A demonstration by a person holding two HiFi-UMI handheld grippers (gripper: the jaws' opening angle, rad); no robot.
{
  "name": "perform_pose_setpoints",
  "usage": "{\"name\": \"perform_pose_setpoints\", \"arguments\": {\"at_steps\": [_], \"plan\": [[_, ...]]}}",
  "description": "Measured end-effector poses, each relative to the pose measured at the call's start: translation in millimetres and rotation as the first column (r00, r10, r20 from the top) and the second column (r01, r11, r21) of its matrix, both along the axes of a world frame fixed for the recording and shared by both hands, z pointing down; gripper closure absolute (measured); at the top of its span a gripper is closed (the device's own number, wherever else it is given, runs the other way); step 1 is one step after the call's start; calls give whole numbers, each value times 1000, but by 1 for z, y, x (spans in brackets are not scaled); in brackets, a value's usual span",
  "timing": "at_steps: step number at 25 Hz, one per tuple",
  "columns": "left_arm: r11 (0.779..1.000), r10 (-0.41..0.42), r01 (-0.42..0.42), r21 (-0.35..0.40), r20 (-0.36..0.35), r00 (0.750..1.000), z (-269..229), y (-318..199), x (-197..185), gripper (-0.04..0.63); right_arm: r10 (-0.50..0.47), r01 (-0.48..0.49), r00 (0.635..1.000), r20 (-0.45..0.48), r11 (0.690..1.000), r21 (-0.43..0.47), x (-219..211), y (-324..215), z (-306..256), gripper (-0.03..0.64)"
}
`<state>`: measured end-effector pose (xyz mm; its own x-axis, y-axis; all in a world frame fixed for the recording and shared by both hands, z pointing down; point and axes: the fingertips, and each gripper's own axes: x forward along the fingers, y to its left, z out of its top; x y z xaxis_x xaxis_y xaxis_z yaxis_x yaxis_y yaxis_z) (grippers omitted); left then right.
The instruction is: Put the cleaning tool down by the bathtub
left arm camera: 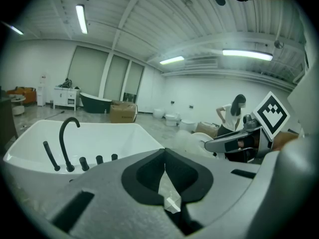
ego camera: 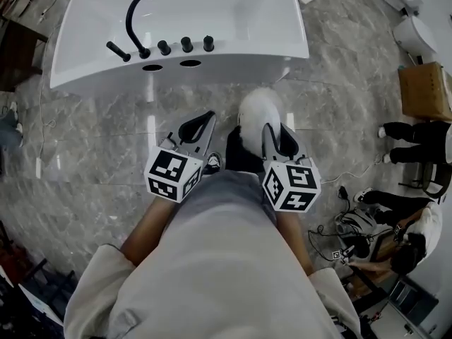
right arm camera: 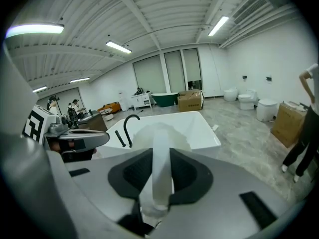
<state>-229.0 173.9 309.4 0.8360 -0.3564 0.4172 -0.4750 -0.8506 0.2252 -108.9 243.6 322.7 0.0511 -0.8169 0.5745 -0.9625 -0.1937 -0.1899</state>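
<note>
Beside glossy bathtub (ego camera: 212,6), right gripper (ego camera: 275,136) pinches fluffy cleaning tool (ego camera: 260,108); left gripper (ego camera: 201,124) jaws meet.

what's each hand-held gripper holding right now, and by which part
The right hand-held gripper is shut on the white cleaning tool, gripping its handle below the fluffy head. The left hand-held gripper is shut and holds nothing.
</note>
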Motion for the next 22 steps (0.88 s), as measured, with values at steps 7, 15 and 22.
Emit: {"name": "perform_pose_setpoints", "arguments": {"at_steps": [7,15,22], "plan": [[1000,-25,25,-1,16,1000,5,-43,53,586,-15,15,999,48,1000,2,59,-45,14,531],[999,-48,48,12,57,997,5,-95,116,586,-24,24,997,80,1000,-6,128,-99,23,531],[997,-70,68,25,94,993,12,-138,172,586,-52,52,993,102,999,-3,189,-145,33,531]]}}
